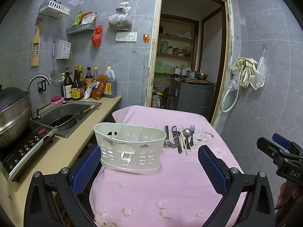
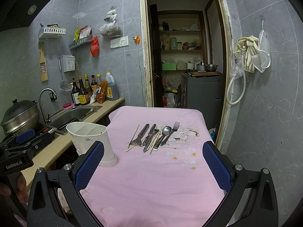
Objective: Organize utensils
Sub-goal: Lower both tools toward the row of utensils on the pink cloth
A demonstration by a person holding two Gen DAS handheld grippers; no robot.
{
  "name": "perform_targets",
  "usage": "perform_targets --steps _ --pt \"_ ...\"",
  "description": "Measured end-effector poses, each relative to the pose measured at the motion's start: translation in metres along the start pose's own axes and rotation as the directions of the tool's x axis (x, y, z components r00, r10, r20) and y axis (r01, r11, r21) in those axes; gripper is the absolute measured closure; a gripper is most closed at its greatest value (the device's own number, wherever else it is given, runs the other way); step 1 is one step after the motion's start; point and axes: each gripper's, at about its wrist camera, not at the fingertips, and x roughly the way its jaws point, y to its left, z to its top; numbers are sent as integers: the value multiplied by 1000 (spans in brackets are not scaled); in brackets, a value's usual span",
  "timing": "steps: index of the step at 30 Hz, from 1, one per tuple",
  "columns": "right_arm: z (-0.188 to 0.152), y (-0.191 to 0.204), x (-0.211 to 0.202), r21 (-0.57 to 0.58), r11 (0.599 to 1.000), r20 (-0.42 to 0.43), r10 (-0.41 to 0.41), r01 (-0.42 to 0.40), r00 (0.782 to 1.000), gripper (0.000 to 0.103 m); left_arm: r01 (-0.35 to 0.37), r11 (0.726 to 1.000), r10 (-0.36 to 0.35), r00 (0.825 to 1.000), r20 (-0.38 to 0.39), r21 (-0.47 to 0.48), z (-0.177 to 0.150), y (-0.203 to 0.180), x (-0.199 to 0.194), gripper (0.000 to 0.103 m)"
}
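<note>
A white utensil caddy (image 1: 130, 147) with three compartments stands empty on the pink-covered table (image 1: 170, 185); it also shows in the right wrist view (image 2: 90, 141). To its right lies a row of utensils: a peeler (image 2: 141, 135), a knife (image 2: 149, 137), chopsticks (image 2: 132, 138), a spoon (image 2: 164, 134) and a fork (image 2: 174, 128); the spoon (image 1: 187, 135) and fork (image 1: 192, 135) show in the left wrist view too. My left gripper (image 1: 149, 168) is open and empty just in front of the caddy. My right gripper (image 2: 153, 168) is open and empty, short of the utensils.
A counter (image 1: 62, 151) runs along the left with an induction hob (image 1: 24, 149), a covered wok (image 1: 13, 111), a sink (image 1: 70, 113) holding a pan, and bottles (image 1: 89, 83). An open doorway (image 1: 189, 56) lies behind the table. The right gripper body (image 1: 280, 157) shows at right.
</note>
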Motion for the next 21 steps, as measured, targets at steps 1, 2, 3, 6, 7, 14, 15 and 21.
perform_targets --steps 1,2,3,6,7,14,15,21 --pt "0 0 0 0 1000 0 0 0 1000 1 0 1000 0 1000 -1 0 0 0 0 0" --pt "0 -1 0 0 1000 0 0 0 1000 1 -1 1000 1 1000 -1 0 0 0 0 0" --pt "0 -1 0 0 1000 0 0 0 1000 1 0 1000 0 1000 -1 0 0 0 0 0" --pt "0 0 0 2 1000 1 0 0 1000 1 0 1000 0 1000 -1 0 0 0 0 0" --pt "0 0 0 2 1000 0 0 0 1000 1 0 1000 0 1000 -1 0 0 0 0 0" --pt "-1 4 3 1 1000 7 -9 9 1000 1 14 1000 -14 1000 4 8 0 0 2 0" --pt "0 5 3 1 1000 8 -12 12 1000 1 19 1000 -19 1000 6 9 0 0 3 0" --pt "14 -7 8 6 999 21 -36 36 999 1 58 998 -58 998 15 27 17 -12 21 0"
